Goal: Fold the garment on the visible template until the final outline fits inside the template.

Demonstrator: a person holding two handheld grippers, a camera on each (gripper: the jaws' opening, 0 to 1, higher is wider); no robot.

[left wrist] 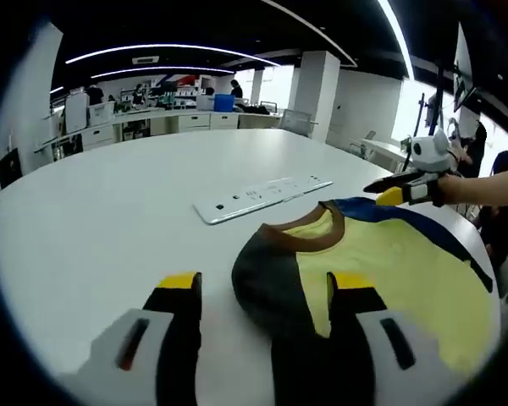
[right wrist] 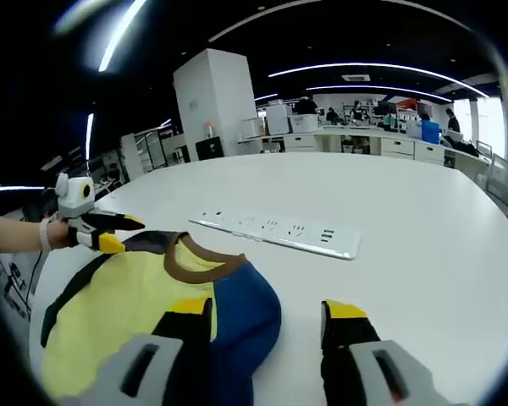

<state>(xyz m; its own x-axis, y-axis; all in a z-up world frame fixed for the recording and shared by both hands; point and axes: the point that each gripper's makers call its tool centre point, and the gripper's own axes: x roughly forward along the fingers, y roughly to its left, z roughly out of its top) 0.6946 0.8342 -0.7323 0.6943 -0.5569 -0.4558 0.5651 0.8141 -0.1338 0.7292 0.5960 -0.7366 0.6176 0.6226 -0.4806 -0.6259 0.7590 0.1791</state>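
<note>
A yellow T-shirt [left wrist: 389,262] [right wrist: 110,313] with a brown collar [left wrist: 309,237] lies flat on the white table. It has a dark grey sleeve [left wrist: 262,296] and a blue sleeve [right wrist: 241,317]. My left gripper [left wrist: 265,283] is open above the dark grey sleeve, its right jaw over the shirt's shoulder. My right gripper [right wrist: 267,309] is open too, with its left jaw over the blue sleeve. Each gripper also shows in the other's view: the right gripper [left wrist: 383,192] by the blue sleeve, the left gripper [right wrist: 125,234] by the grey one. Nothing sits between either pair of jaws.
A long white power strip [left wrist: 262,196] [right wrist: 279,230] lies on the table [left wrist: 110,211] [right wrist: 423,211] just beyond the collar. A person's forearm [left wrist: 491,186] reaches in at the table's edge. Office desks and cabinets [left wrist: 178,118] stand far behind.
</note>
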